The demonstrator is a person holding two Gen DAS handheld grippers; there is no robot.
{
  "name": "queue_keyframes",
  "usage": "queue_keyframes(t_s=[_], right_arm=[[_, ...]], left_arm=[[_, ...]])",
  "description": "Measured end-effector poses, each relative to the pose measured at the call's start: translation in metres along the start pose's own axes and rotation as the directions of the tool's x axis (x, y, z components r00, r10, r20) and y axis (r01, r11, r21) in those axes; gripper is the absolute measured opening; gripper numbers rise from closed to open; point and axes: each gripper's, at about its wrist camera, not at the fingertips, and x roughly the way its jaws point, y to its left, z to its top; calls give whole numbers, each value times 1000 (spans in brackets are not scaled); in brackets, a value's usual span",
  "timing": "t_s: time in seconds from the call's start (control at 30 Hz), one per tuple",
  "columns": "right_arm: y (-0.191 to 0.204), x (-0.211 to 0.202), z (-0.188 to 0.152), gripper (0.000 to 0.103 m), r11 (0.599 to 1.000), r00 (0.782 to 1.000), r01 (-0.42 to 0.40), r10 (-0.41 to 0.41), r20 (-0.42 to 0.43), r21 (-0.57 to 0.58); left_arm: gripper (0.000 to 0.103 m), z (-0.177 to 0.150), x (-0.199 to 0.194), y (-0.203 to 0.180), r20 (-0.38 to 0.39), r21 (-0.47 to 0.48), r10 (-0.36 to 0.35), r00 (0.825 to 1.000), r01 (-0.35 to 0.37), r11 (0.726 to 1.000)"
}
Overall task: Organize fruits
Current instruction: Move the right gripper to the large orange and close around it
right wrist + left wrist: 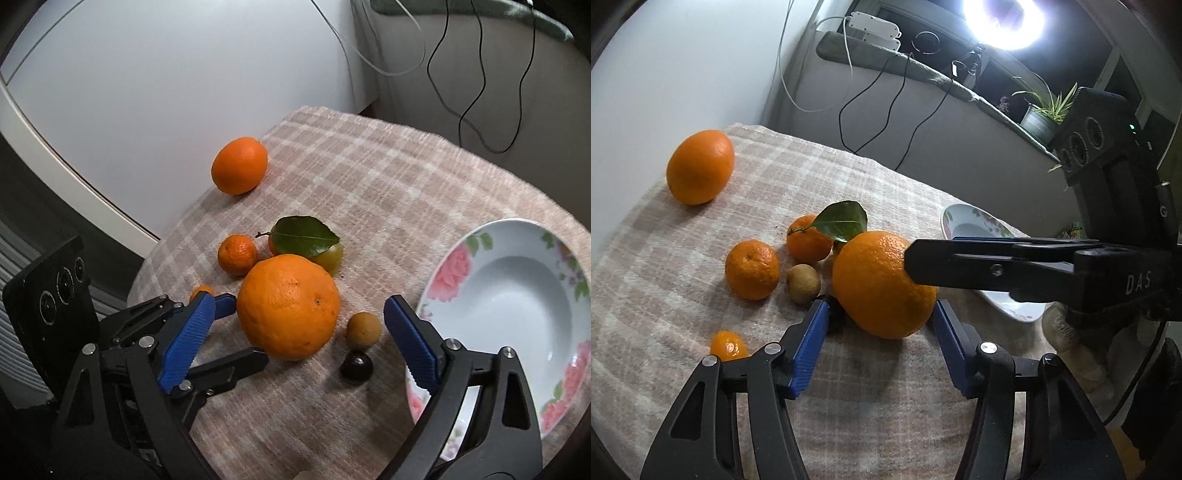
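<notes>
A big orange [882, 284] [288, 306] sits on the checked cloth. My left gripper [877, 314] is open, its blue pads on either side of the orange's near part. My right gripper [310, 306] is open too, wide around the same orange; seen from the left wrist its finger [990, 267] touches the orange's right side. Around it lie two mandarins [751, 268] [808, 238], one with a green leaf [304, 230], a brown kiwi-like fruit [803, 283] [364, 329], a small kumquat [728, 345], a dark round fruit [356, 365] and a greenish fruit [330, 256].
A second large orange [700, 167] [239, 165] lies far back near the table edge. A flowered white bowl [461, 266] [960, 221] stands to the right. A white wall, cables, a ring light [1003, 18] and a potted plant [1039, 118] stand behind the table.
</notes>
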Motion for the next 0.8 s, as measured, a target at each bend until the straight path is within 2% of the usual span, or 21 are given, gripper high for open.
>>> queue_keyframes(t_s=[0.1,0.4,0.63,0.8], right_arm=[[-2,8,1,92,1000,1000,-14,14,-19,11],[-3,27,4,90,999,997,-35,36,-72,24],[2,36,2,77,1000,995,-22,22,-98,-1],[0,35,1,73,1000,995,-14,14,-100,7]], left_arm=[[56,2,4,1,-1,-5,-8,1000,8,1000],[56,3,13,2,-12,-6,-35,999,35,999],[57,6,15,4,-10,-15,-42,999,42,999],[57,6,14,2,2,-3,-37,999,37,999]])
